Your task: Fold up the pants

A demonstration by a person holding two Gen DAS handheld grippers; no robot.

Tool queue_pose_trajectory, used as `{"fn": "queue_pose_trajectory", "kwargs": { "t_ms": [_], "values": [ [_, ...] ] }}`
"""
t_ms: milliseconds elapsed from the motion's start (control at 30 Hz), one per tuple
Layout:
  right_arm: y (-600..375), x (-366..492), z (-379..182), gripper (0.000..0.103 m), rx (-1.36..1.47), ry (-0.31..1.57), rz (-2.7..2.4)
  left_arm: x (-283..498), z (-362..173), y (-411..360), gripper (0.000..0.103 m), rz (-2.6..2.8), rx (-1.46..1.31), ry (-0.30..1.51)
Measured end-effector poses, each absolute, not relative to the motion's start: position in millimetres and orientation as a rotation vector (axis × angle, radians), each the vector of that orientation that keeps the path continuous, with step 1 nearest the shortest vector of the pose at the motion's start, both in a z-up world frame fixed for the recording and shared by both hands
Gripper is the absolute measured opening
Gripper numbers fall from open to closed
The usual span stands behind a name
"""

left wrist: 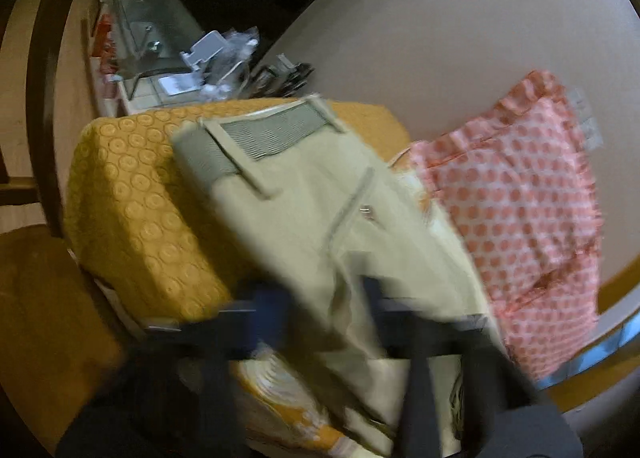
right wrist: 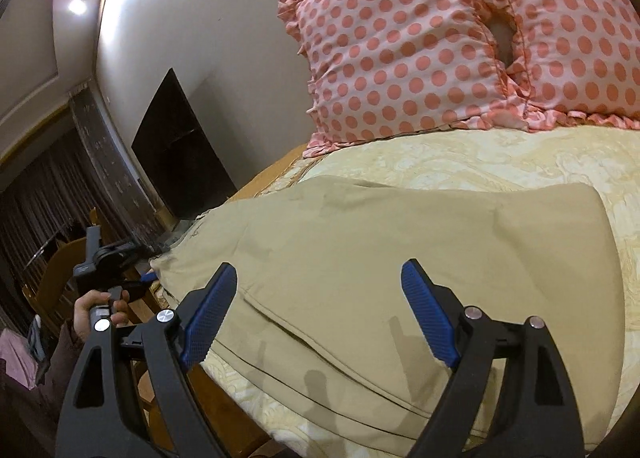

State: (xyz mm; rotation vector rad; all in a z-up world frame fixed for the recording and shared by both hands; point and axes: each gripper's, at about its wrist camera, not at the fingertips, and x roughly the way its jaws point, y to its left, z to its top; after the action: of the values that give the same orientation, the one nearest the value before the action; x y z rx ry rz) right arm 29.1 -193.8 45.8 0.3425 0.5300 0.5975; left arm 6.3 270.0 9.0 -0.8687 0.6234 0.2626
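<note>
Beige pants [right wrist: 400,258] lie folded on the cream bedspread [right wrist: 520,154]. In the left wrist view the pants [left wrist: 320,210] show their grey elastic waistband [left wrist: 276,130] at the far end, and the view is blurred by motion. My left gripper [left wrist: 326,310] has its fingers closed on a fold of the pants near the bed's edge; it also shows in the right wrist view [right wrist: 148,278], touching the pants' left edge. My right gripper [right wrist: 320,290] is open and empty, hovering over the near part of the pants.
Two pink polka-dot pillows [right wrist: 400,58] lean on the wall at the head of the bed. A yellow embroidered cushion [left wrist: 132,210] lies under the waistband. A cluttered glass side table [left wrist: 160,42] stands beyond. A dark cabinet [right wrist: 180,150] stands by the wall.
</note>
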Motion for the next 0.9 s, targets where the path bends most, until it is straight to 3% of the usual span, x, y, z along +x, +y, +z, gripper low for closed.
{"fn": "queue_pose_trajectory", "kwargs": {
  "t_ms": [200, 367, 500, 700, 833, 867, 900],
  "values": [
    [-242, 27, 41, 0.086, 0.416, 0.487, 0.506, 32, 96, 199, 0.006, 0.146, -0.475, 0.539],
    [-302, 16, 45, 0.089, 0.524, 0.409, 0.371, 52, 159, 62, 0.005, -0.219, -0.175, 0.465],
    [-336, 5, 46, 0.09, 0.595, 0.37, 0.283, 42, 147, -47, 0.005, -0.562, -0.01, 0.521],
    [-364, 14, 27, 0.092, 0.75, 0.446, 0.264, 24, 58, -134, 0.007, -0.828, 0.153, 0.813],
    [-355, 36, 14, 0.089, 0.712, 0.59, 0.251, 20, 72, -91, 0.021, -0.797, 0.051, 0.773],
    [-350, 44, 10, 0.082, 0.697, 0.636, 0.251, 22, 80, -72, 0.04, -0.754, 0.017, 0.741],
    [-346, 51, 6, 0.079, 0.687, 0.671, 0.25, 27, 88, -51, 0.05, -0.703, -0.022, 0.715]
  ]
}}
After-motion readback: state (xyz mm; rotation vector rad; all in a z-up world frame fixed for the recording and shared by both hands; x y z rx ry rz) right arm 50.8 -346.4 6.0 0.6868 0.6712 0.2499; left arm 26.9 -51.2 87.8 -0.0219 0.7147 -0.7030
